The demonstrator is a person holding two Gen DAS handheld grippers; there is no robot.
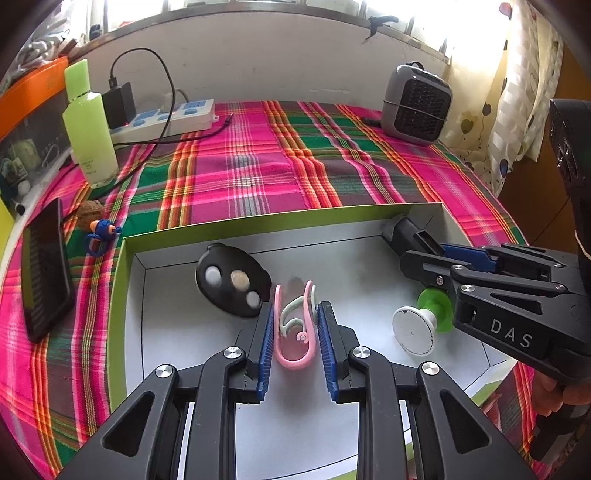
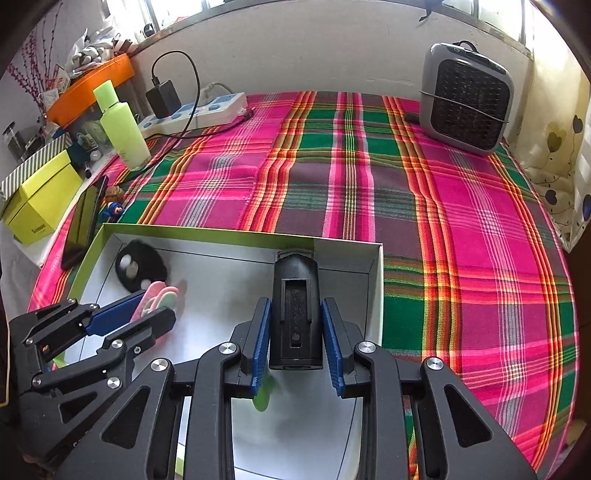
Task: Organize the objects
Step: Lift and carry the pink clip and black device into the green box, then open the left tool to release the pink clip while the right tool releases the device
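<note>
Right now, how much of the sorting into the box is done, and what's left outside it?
Done: black oval piece and white-and-green knob lie in the box. In hand: left gripper grips the pink clips, right gripper the black device, both over the box. Left: small blue toy, phone and green bottle on the cloth.

You get bright daylight from the blown-out window strip (image 1: 258,5) up top; fisheye bending and dark vignetting crowd your edges, shadows stay soft.

Woven plaid cloth (image 2: 461,229), matt cardboard box (image 1: 122,280) (white inside), glossy bottle (image 1: 90,136)
</note>
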